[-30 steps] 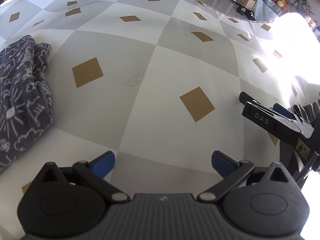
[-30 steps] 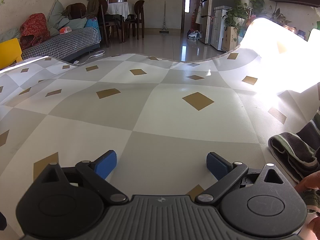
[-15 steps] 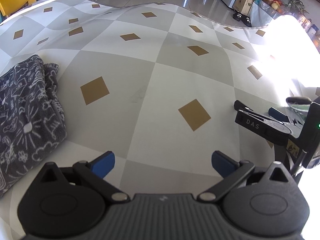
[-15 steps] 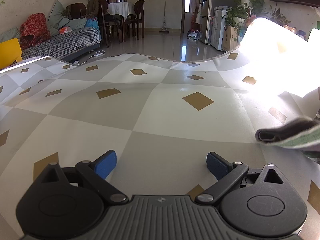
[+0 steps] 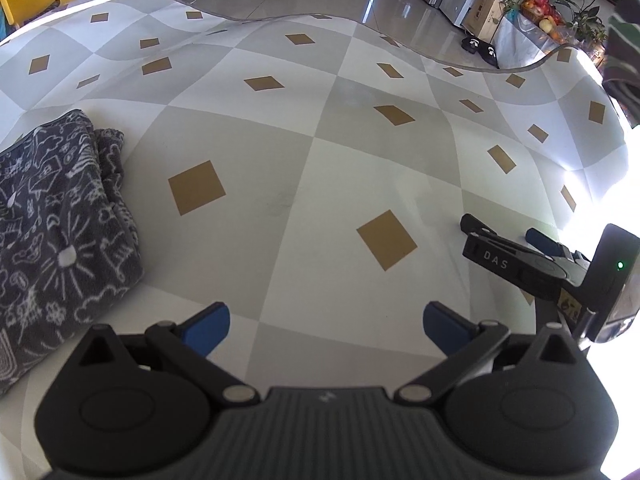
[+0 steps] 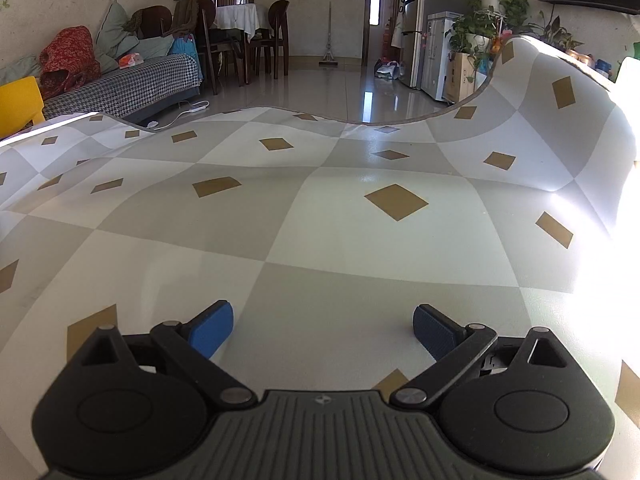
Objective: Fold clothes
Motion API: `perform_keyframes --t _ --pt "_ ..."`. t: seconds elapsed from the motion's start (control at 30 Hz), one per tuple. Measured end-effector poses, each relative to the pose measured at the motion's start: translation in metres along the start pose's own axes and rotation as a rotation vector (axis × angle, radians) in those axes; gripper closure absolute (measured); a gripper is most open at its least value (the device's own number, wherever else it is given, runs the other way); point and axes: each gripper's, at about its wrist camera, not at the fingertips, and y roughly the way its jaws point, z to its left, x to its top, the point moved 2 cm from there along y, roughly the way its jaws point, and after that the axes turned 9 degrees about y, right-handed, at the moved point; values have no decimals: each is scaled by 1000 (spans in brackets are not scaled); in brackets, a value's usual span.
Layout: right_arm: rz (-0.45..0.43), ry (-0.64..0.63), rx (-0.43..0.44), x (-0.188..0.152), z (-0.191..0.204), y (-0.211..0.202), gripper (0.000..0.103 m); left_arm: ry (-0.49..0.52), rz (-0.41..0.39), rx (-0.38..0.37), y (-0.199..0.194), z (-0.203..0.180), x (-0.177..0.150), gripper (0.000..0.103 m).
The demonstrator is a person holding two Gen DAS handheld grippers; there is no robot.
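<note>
A dark grey garment (image 5: 52,232) with white doodle print lies crumpled at the left of the checkered mat (image 5: 320,168). My left gripper (image 5: 325,322) is open above bare mat, to the right of that garment and apart from it. My right gripper (image 5: 500,229) shows at the right of the left wrist view, and its own view has it (image 6: 323,328) open over bare mat (image 6: 360,280) with nothing between the fingers. A dark green striped cloth (image 5: 624,32) hangs at the top right edge of the left wrist view; what holds it is hidden.
The mat's far edge (image 6: 360,120) is wavy and curls up high at the right (image 6: 560,92). Beyond it are shiny floor tiles, a checked sofa (image 6: 128,88), a yellow chair (image 6: 18,104), dining chairs, plants (image 6: 488,12) and a fridge.
The striped cloth at the right of the right wrist view rose and left that view. The left wrist view has pulled back, showing more of the mat and room. Both grippers stayed open.
</note>
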Motion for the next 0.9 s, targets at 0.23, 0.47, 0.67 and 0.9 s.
perform_keyframes --t 0.23,0.47,0.67,0.9 --pt "0 0 0 0 1 0 6 8 -10 26 -3 -2 2 0" --pt "0 0 -1 -1 2 0 6 29 -4 17 -2 -8 1 0" --pt "0 0 -1 -1 2 0 6 25 -10 25 -5 -6 0 0" --pt "0 0 -1 -1 3 0 6 40 -1 37 -8 -4 -3 0"
